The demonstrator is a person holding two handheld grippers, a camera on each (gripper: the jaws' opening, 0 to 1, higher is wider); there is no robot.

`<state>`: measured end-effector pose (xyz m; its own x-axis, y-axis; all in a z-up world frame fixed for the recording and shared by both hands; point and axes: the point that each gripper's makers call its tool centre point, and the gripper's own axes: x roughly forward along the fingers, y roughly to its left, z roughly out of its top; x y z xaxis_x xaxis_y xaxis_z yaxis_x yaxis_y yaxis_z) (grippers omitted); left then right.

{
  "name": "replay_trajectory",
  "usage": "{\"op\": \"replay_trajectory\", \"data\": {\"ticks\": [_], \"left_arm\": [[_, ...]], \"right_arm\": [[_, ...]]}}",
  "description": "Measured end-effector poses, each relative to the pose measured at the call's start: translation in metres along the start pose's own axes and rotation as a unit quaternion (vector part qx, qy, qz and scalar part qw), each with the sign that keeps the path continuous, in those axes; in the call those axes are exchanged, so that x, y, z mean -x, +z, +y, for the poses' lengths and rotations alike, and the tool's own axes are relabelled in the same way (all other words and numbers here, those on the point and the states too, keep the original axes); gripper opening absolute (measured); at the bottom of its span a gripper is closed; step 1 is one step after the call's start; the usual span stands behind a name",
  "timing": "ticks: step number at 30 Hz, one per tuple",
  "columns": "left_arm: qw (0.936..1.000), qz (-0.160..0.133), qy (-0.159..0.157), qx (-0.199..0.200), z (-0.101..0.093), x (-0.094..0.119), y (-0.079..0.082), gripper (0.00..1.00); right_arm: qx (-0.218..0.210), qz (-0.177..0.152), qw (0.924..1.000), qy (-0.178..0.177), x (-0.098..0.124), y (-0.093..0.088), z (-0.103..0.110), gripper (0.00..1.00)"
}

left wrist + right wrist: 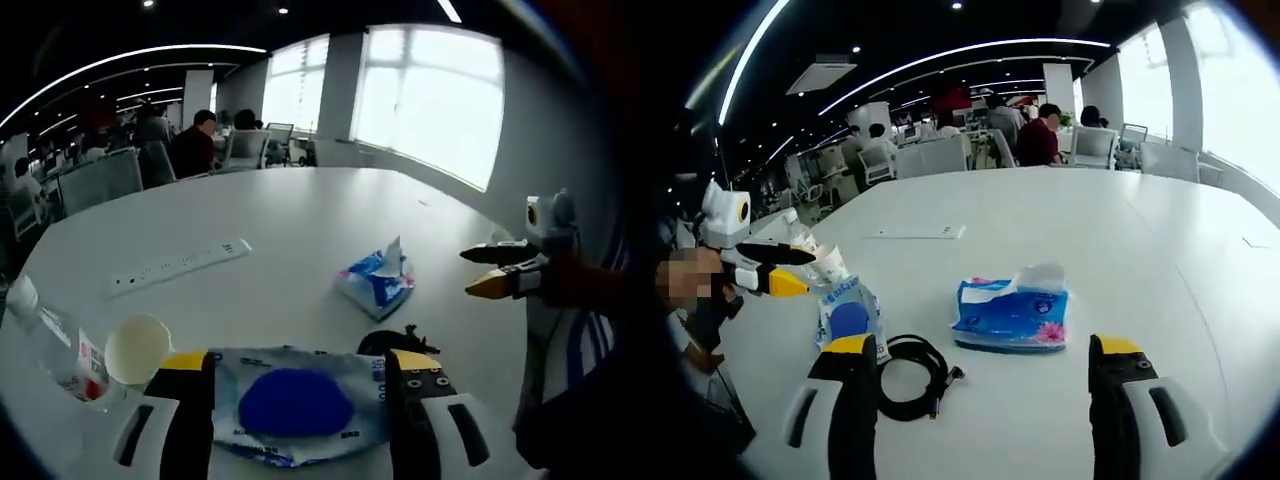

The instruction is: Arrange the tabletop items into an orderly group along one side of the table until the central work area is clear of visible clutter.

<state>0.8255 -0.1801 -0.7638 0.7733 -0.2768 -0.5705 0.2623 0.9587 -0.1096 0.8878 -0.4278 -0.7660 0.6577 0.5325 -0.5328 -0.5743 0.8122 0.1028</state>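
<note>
In the left gripper view, the left gripper (300, 375) stands low over the white table (300, 215) with its two yellow-tipped jaws wide apart. Between them lies a flat packet with a blue circle (295, 405); I cannot tell if the jaws touch it, and they are not closed on it. Just left of the left jaw is a paper cup (136, 348), and beside it a clear plastic bottle (45, 345) near the table edge. Behind the right jaw, a part of a black cable (395, 340) shows. A little farther is the blue tissue pack (376, 283), with a white tissue standing up from it. At the right side the right gripper (480, 272) comes in, level above the table edge, its jaws a little apart and holding nothing. A white power strip (180, 267) lies farther to the left, well apart from the rest. Beyond it the table is bare up to the far edge.

In the right gripper view, the right gripper (985, 360) has its jaws wide, with nothing between them. The coiled cable (910, 375) lies just beside the left jaw, and the tissue pack (1012, 312) is ahead, between the jaws' lines. The left gripper (800, 270) reaches in from the left, above the packet (848, 315). The power strip (915, 232) lies far off. Office chairs (940, 155) and seated people (1040, 135) are behind the table.
</note>
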Motion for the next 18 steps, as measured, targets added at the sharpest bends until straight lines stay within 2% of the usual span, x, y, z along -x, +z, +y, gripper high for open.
{"op": "replay_trajectory", "data": {"ticks": [3, 5, 11, 12, 18], "left_arm": [[1.0, 0.006, 0.0, 0.0, 0.003, 0.008, -0.006, 0.7], [0.9999, 0.011, -0.005, -0.001, 0.014, 0.012, -0.011, 0.7], [0.9997, 0.016, -0.014, 0.007, 0.023, 0.016, -0.019, 0.72], [0.9996, 0.024, -0.018, 0.0, 0.028, 0.018, -0.026, 0.72], [0.9986, 0.044, -0.027, -0.012, 0.034, 0.021, -0.041, 0.7]], "right_arm": [[0.005, 0.001, 1.0, -0.002, 0.005, -0.003, 0.008, 0.86], [0.005, 0.001, 1.0, -0.005, 0.007, -0.006, 0.013, 0.87], [-0.013, 0.003, 0.9999, -0.009, 0.011, -0.019, 0.032, 0.9], [-0.013, 0.007, 0.9998, -0.011, 0.012, -0.023, 0.038, 0.9], [-0.023, 0.009, 0.9996, -0.013, 0.014, -0.029, 0.057, 0.9]]}}
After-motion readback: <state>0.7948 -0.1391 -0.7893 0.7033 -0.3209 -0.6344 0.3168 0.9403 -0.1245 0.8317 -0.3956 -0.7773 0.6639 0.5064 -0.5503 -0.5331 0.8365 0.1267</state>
